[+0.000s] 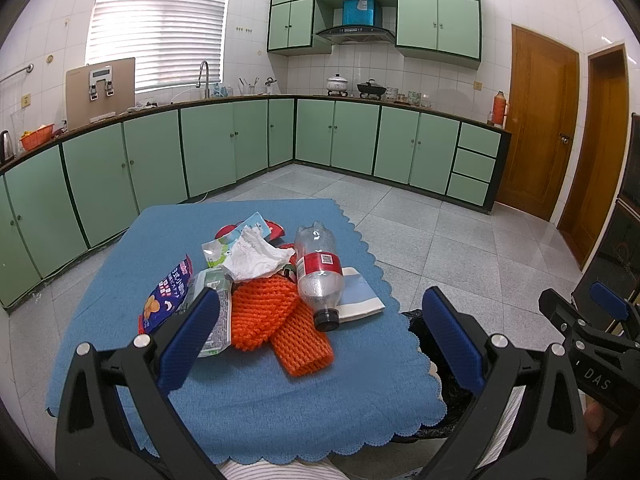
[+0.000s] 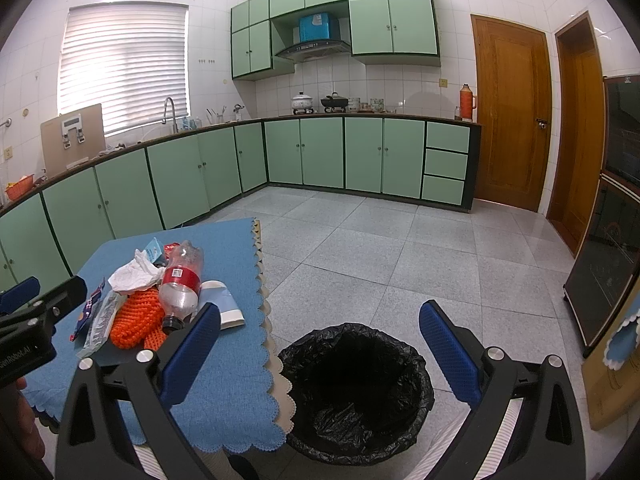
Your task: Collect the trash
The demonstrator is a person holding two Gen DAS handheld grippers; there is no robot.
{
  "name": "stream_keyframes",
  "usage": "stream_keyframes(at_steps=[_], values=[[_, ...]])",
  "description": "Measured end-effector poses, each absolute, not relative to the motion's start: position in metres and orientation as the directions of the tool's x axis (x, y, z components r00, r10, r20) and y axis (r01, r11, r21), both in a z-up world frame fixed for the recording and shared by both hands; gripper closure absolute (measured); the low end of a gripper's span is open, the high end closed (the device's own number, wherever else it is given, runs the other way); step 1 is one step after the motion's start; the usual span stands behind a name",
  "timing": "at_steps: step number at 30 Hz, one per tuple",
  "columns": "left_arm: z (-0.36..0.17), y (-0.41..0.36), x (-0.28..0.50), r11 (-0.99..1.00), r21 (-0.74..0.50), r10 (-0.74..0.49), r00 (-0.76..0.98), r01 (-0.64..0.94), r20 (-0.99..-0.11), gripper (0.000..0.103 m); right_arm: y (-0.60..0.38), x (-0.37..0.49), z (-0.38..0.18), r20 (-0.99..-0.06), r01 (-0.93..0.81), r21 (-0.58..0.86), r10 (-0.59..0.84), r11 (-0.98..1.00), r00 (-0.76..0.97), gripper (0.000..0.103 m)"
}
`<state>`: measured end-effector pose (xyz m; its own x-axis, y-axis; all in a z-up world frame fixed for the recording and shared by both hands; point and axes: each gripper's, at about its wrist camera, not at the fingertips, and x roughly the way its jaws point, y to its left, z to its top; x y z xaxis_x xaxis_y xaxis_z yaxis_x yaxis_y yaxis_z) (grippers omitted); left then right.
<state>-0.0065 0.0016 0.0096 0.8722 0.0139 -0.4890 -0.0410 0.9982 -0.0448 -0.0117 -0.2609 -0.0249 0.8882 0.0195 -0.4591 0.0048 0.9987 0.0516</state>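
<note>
Green kitchen cabinets ring a blue-clothed counter (image 1: pixel 248 396) carrying the trash pile. Left gripper (image 1: pixel 320 336), jaws wide and empty, faces the plastic bottle (image 1: pixel 320 276) at frame centre, cap toward it. Right gripper (image 2: pixel 320 344), also wide, hangs over the bin (image 2: pixel 356 392).

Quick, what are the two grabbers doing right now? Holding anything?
Left gripper: open, holding nothing, above the trash pile.
Right gripper: open, holding nothing, above the bin.

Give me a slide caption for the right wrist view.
Open right gripper hovers above the black-lined bin, beside a blue table piled with trash.
</note>
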Motion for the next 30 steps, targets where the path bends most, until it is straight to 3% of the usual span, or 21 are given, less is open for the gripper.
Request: stream_keyframes(at_steps=[17, 26, 30], values=[[0.0, 0.019, 0.0, 0.995, -0.039, 0.066, 0.867, -0.097, -0.493, 0.005, -0.257, -0.004, -0.028, -0.462, -0.015, 0.058, 0.041, 0.998, 0.886, 0.006], [-0.032, 0.075, 0.024, 0.974, -0.013, 0.187, 0.826, -0.228, -0.532, 0.005, -0.225, 0.041, -0.046, -0.481, -0.138, 0.084, 0.162, 0.987, 0.862, 0.006], [-0.051, 0.1, 0.033, 0.964, 0.0, 0.22, 0.802, -0.264, -0.555, 0.005, -0.199, 0.061, -0.057, -0.488, -0.221, 0.073, 0.228, 0.973, 0.843, 0.013]])
